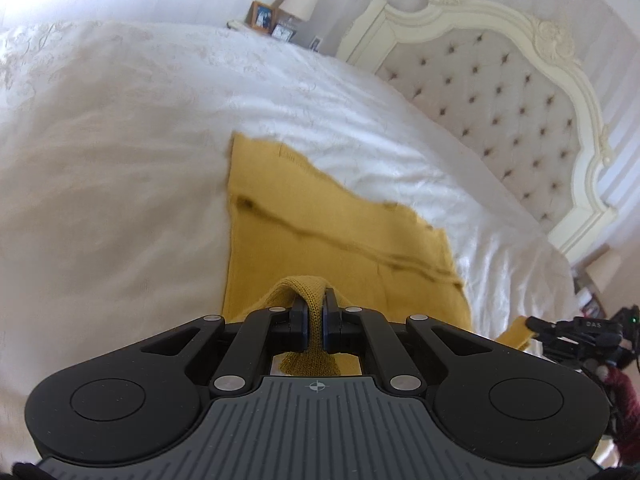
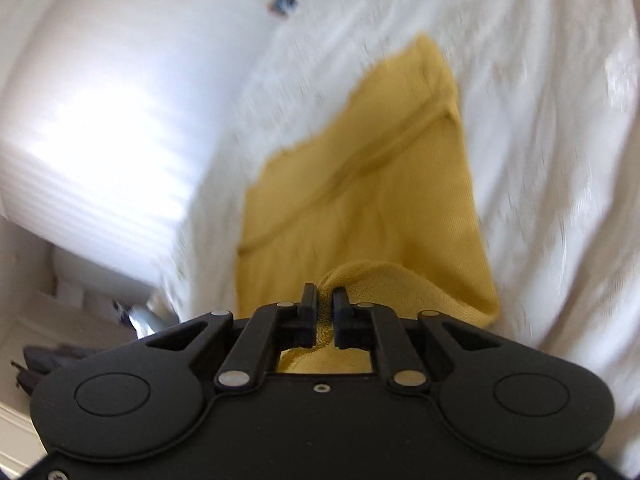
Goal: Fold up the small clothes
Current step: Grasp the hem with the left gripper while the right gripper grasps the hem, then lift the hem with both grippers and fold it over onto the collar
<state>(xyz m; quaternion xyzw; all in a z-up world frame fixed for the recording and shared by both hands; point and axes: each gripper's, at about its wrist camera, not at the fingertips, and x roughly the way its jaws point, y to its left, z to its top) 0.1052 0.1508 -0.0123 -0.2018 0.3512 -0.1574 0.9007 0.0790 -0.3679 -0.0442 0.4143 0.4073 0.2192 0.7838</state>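
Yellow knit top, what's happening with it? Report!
Left gripper shut on yellow knit top. Right gripper shut on it too. Far end on white bedspread. Nothing in the way.

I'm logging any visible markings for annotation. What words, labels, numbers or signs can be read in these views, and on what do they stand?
"DAS": white letters on the right gripper, seen at the left view's edge.
Crosshair mark, no letters: on the left gripper body.
Framed pictures on the nightstand: too small to read.
Right view: none.

Clearance around the bed point(image 1: 100, 152)

White bedding lay open to the left of and beyond the yellow garment point(image 1: 328, 224), which covered the middle. A tufted headboard point(image 1: 492, 92) closed off the far right side. A lamp point(image 1: 300, 0) and picture frames point(image 1: 262, 16) crowded the nightstand past the far edge. Dark items point(image 2: 44, 360) stood beside the bed's left.
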